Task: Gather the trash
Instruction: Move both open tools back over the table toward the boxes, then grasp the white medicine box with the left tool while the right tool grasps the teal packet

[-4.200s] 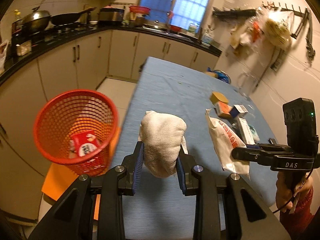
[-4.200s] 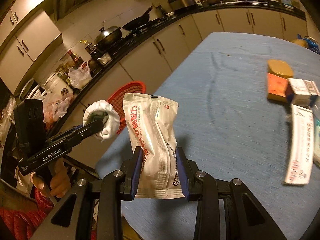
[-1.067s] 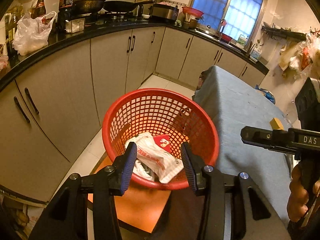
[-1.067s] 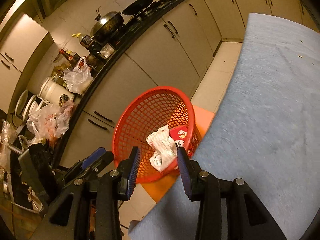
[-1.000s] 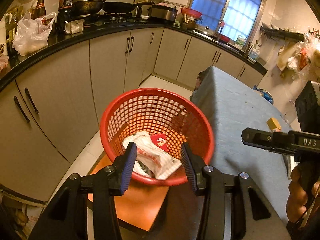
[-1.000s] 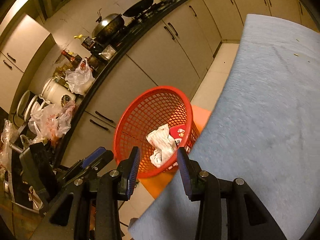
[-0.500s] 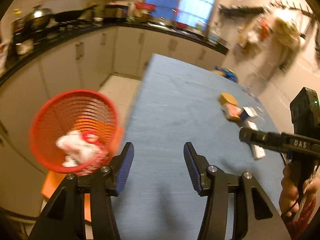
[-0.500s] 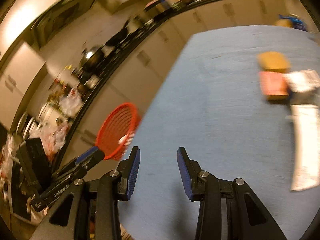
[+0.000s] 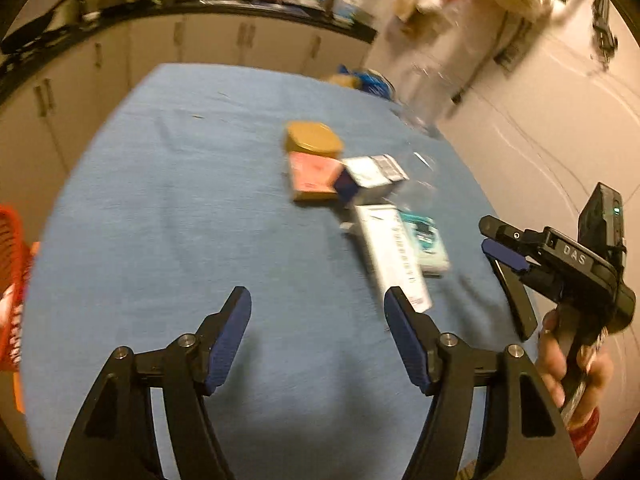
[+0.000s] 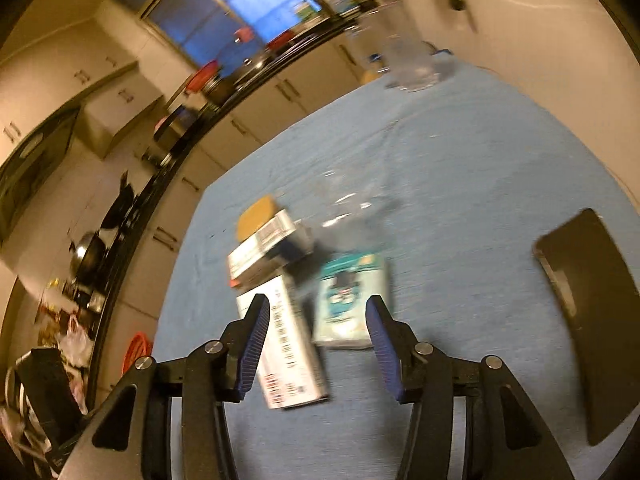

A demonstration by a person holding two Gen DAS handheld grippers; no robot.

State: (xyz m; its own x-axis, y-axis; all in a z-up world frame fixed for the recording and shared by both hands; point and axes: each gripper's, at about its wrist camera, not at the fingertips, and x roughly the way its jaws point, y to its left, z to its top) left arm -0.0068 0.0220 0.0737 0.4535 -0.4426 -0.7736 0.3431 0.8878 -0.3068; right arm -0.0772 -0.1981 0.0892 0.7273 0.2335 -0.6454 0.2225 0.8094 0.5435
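Now both tongs are open and hold nothing. Right tongs (image 10: 314,334) are nearer: the long white box (image 10: 290,344) lies lengthwise at mid-frame, between their tips, on the bench (image 10: 460,184).

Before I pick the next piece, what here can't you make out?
- Red basket: left wrist view, cut off by the edge; contents unreadable.
- Print on the long white box and teal packet: right wrist view, motion blur.
- Clear plastic item: both views, transparent and smeared; shape unclear.
- Dark flat object: right wrist view, blurred.
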